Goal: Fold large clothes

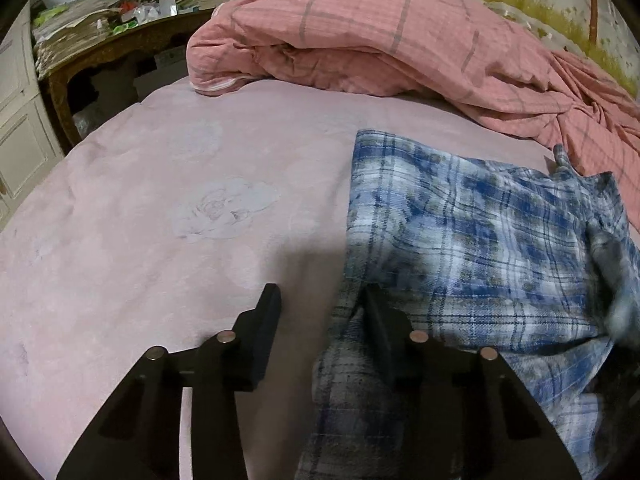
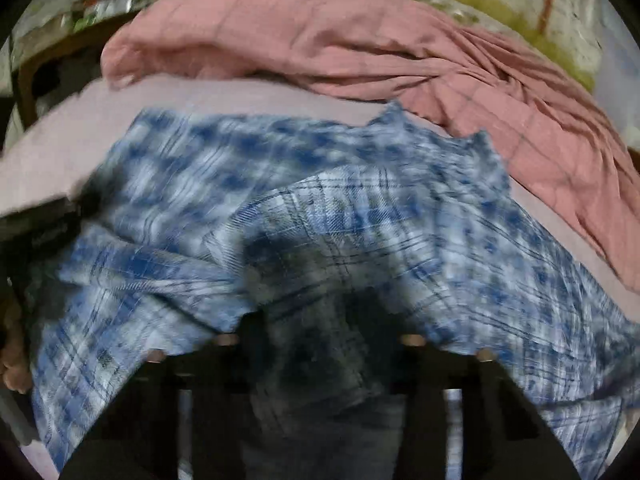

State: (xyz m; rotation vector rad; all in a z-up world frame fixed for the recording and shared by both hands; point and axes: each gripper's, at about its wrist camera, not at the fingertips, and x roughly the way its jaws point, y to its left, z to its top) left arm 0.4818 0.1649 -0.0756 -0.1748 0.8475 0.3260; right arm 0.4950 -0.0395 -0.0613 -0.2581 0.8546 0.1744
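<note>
A blue and white plaid shirt (image 1: 460, 232) lies crumpled on the right part of a pink bed sheet (image 1: 180, 200). My left gripper (image 1: 320, 296) hovers at the shirt's left edge. Its right finger (image 1: 380, 328) rests on the cloth, its left finger (image 1: 264, 328) stands over bare sheet, and a wide gap shows between them. In the blurred right wrist view the shirt (image 2: 320, 208) drapes over my right gripper (image 2: 316, 316) and hides its fingertips. A raised fold, sharper than everything around it, is bunched between the jaws.
A rumpled pink checked duvet (image 1: 380, 40) is heaped along the far side of the bed. A cluttered wooden table (image 1: 120, 48) with a bottle (image 1: 167, 0) stands at the back left, beside white cupboard doors (image 1: 20, 120). A hand (image 2: 16, 360) shows at the left edge.
</note>
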